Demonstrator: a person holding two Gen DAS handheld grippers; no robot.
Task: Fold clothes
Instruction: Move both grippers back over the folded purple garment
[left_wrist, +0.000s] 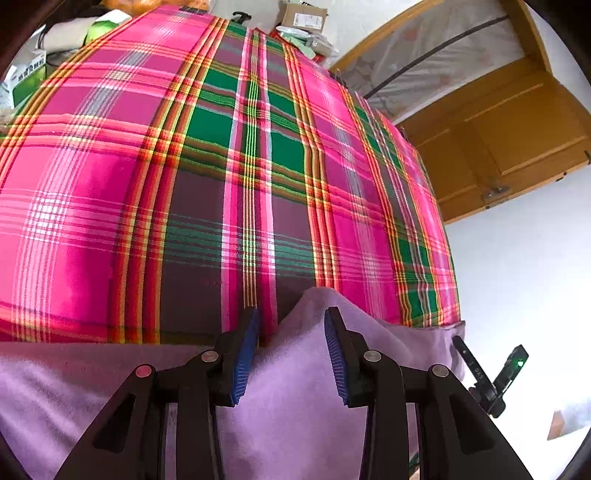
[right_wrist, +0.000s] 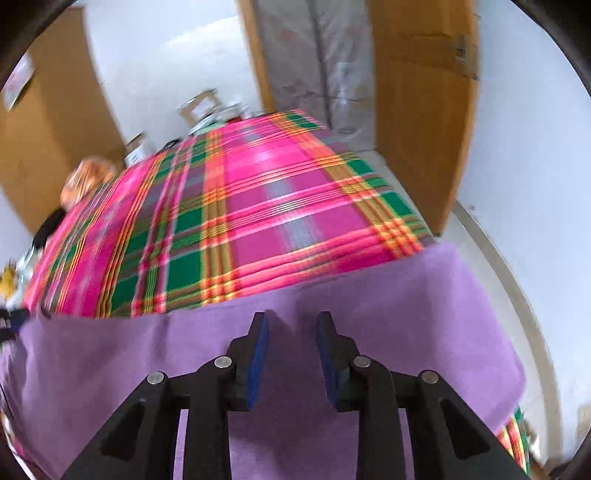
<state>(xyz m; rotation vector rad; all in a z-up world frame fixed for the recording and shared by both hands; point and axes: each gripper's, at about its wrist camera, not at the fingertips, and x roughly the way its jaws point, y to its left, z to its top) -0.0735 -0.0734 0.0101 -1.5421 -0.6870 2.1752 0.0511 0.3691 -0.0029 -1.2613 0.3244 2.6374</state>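
Purple garment (right_wrist: 295, 288) looks soft and limp on the plaid sheet (right_wrist: 258, 206); I'd pinch its raised fold. Jaws of both grippers (left_wrist: 291, 347) (right_wrist: 291, 354) stand apart, empty.

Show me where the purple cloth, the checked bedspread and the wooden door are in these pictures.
purple cloth (right_wrist: 424, 295): right wrist view, flat part beyond the tool.
checked bedspread (left_wrist: 221, 166): left wrist view, middle of the green and pink squares.
wooden door (left_wrist: 517, 136): left wrist view, its centre panel.

The right gripper (right_wrist: 291, 325) hung with fingers (right_wrist: 258, 354) parted over the purple cloth (right_wrist: 406, 314) filling the lower frame; plaid cover (right_wrist: 258, 206) lay mid-frame, blurred.
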